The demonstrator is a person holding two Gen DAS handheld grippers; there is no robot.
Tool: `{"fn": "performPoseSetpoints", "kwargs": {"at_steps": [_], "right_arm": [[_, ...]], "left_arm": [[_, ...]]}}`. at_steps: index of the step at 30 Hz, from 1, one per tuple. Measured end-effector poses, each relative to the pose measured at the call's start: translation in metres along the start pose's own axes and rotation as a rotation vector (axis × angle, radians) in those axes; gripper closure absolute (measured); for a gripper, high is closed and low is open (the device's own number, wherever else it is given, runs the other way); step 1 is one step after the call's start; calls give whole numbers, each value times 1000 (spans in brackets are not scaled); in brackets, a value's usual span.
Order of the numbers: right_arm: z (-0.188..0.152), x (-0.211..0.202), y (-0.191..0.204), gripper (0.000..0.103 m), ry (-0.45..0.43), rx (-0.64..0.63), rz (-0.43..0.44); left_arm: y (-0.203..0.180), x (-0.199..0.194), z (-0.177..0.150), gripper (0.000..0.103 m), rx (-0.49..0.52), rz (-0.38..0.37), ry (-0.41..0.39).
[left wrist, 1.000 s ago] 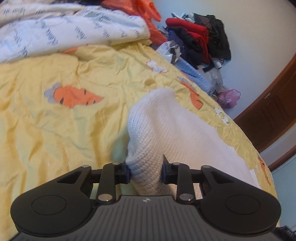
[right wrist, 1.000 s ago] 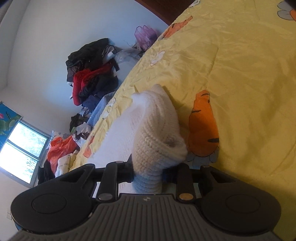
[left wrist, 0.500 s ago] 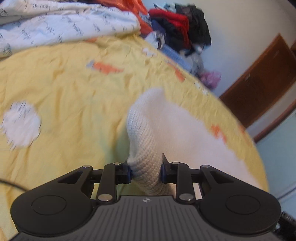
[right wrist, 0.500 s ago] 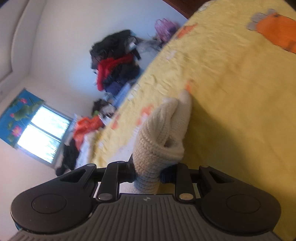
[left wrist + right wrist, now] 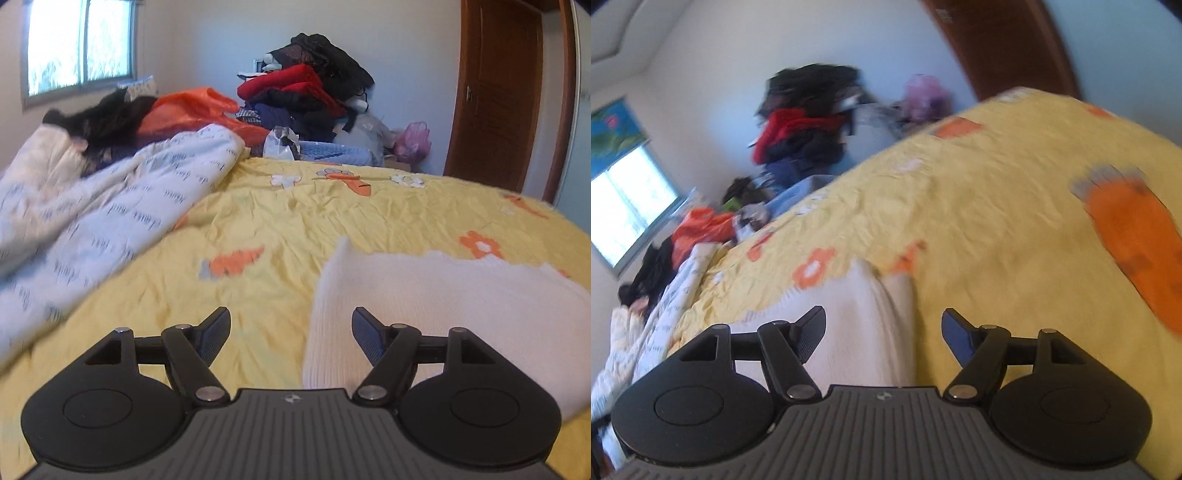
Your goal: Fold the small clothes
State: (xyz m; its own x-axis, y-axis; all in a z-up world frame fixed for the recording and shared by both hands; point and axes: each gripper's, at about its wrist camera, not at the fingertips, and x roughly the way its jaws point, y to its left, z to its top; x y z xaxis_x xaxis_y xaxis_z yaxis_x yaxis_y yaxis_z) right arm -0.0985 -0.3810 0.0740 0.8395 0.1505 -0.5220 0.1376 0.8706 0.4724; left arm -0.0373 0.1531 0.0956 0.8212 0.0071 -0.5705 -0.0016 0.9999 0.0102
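Observation:
A white knitted garment (image 5: 436, 295) lies flat on the yellow carrot-print bedspread (image 5: 295, 221). In the left wrist view its left edge runs between the fingers of my left gripper (image 5: 291, 334), whose jaws are opening and stand apart from the cloth. In the right wrist view the same white garment (image 5: 864, 321) lies under my right gripper (image 5: 884, 334), its right edge between the fingers. Those jaws are opening too, and neither pad presses on the knit.
A crumpled white printed quilt (image 5: 110, 206) covers the bed's left side. Beyond the bed's far edge stands a heap of dark and red clothes (image 5: 306, 99), with an orange bag (image 5: 192, 110) and a pink bag (image 5: 413, 140). A brown door (image 5: 495, 92) is at the right.
Both grippers were shut on bunched folds of the white garment; now both have let go and spread. The garment has dropped flat onto the bedspread, and both views have rolled and lifted.

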Motion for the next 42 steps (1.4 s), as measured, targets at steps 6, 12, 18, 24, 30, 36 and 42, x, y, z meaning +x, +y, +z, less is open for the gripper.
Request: {"fn": "performPoseSetpoints", "kwargs": {"at_steps": [6, 12, 18, 24, 30, 36, 42], "right_arm": [[47, 107, 36, 32, 140, -178, 23], [40, 172, 57, 55, 281, -294, -12], [41, 172, 61, 92, 272, -336, 1], [51, 167, 31, 93, 178, -186, -45], [34, 168, 30, 61, 180, -135, -78], [29, 114, 65, 54, 23, -195, -17], [-11, 140, 118, 47, 83, -405, -34]], "left_arm": [[-40, 110, 48, 31, 41, -75, 162], [-77, 171, 49, 47, 128, -83, 235], [-88, 169, 57, 94, 171, -97, 181], [-89, 183, 46, 95, 167, 1, 186], [-92, 157, 46, 87, 225, 38, 118], [-112, 100, 42, 79, 225, 13, -15], [-160, 132, 18, 50, 285, -25, 82]]}}
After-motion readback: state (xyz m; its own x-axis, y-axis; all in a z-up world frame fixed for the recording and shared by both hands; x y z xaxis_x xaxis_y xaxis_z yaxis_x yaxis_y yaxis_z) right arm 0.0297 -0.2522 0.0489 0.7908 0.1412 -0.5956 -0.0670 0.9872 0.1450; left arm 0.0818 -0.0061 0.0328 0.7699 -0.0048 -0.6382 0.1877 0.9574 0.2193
